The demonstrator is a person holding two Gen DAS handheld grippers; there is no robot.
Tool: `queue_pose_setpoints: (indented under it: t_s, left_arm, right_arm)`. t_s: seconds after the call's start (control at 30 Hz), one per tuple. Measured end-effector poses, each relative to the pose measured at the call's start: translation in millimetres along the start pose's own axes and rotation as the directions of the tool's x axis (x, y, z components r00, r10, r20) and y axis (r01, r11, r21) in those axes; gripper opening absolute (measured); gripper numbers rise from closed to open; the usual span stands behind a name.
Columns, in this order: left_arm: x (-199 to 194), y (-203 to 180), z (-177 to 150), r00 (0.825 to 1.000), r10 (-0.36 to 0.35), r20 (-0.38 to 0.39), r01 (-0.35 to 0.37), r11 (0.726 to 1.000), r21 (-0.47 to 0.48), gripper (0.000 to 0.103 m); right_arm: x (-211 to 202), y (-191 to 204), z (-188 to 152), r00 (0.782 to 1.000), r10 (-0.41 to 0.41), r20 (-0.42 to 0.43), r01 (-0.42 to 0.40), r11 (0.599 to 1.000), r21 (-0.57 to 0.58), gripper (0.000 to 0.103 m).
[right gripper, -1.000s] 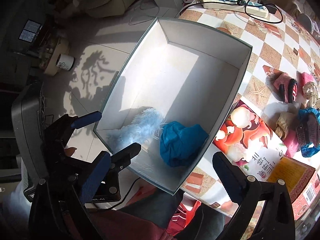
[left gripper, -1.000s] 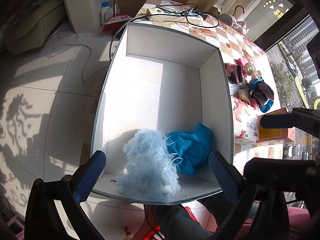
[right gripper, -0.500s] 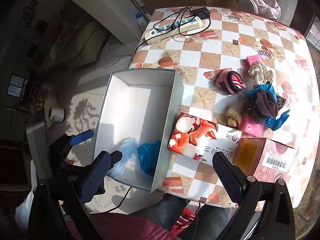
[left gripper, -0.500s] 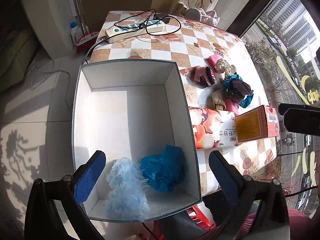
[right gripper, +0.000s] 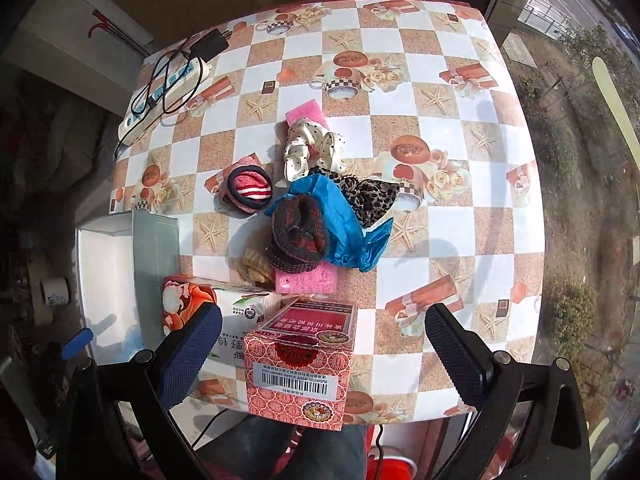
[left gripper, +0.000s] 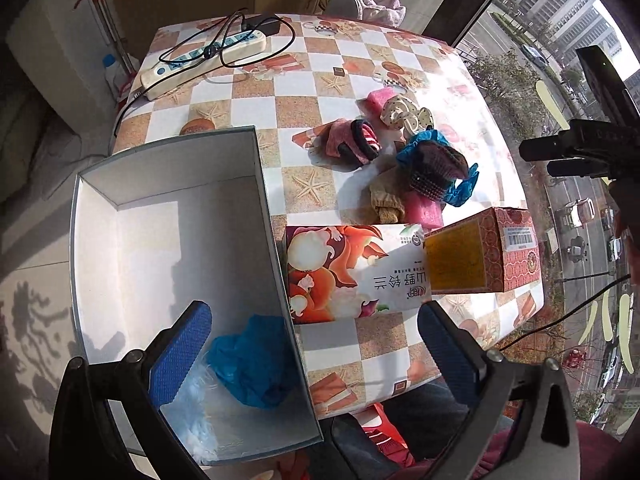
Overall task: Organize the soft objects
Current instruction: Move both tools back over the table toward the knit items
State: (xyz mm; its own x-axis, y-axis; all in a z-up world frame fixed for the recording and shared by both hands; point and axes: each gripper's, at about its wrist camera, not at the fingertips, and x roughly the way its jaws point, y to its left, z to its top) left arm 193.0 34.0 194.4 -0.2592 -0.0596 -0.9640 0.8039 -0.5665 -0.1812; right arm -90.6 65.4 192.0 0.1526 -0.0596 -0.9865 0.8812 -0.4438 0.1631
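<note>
Two soft pieces already lie in our white box [left gripper: 168, 240] (near left), both grippers [left gripper: 312, 356] [right gripper: 324, 352] released and empty, so next we reach far for the soft pile [right gripper: 308, 220] mid-table.

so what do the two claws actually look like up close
Both look alike: the left claw and the right claw each have two black angular arms with silver screws at the joints, ending in long finger pads with a blue textured grip surface. A thin black cable trails at the right of the left wrist view. No sleeves or markings show.
</note>
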Motion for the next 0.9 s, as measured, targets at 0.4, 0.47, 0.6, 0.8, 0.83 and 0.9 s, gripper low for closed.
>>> queue_pose_setpoints:
  t_s: [0.4,0.47,0.6,0.8,0.83,0.9]
  left_arm:
    - [20.9,-23.0,24.2,0.992,0.103,-0.076,-0.109,0.991,-0.078,0.103]
    - [25.4,-30.5,33.7,0.991,0.108,-0.076,-0.113,0.991,-0.067,0.103]
    - [42.7,-45.6,61.7,0.989,0.121,-0.084,-0.123,0.992,-0.024,0.103]
    - [76.0,-65.6,113.2,0.983,0.155,-0.1,-0.151,0.987,0.046,0.103]
    - [82.7,-68.1,120.9,0.981,0.163,-0.106,-0.158,0.986,0.058,0.103]
    - [97.0,-71.7,135.3,0.975,0.19,-0.116,-0.182,0.98,0.08,0.103]
  right_arm:
    - [128.4,34.2,55.5,0.972,-0.105,-0.212,0.033,0.947,-0.32,0.102]
    - [125.0,17.5,53.2,0.976,-0.125,-0.179,0.066,0.95,-0.305,0.102]
    - [112.8,-43.8,46.4,0.982,-0.095,-0.164,0.066,0.983,-0.173,0.102]
    - [110.7,-131.6,32.5,0.981,-0.097,-0.17,0.103,0.994,0.025,0.102]
    - [109.9,-143.4,29.1,0.979,-0.11,-0.17,0.122,0.991,0.058,0.102]
    - [104.5,-162.2,21.9,0.982,-0.104,-0.156,0.124,0.985,0.122,0.102]
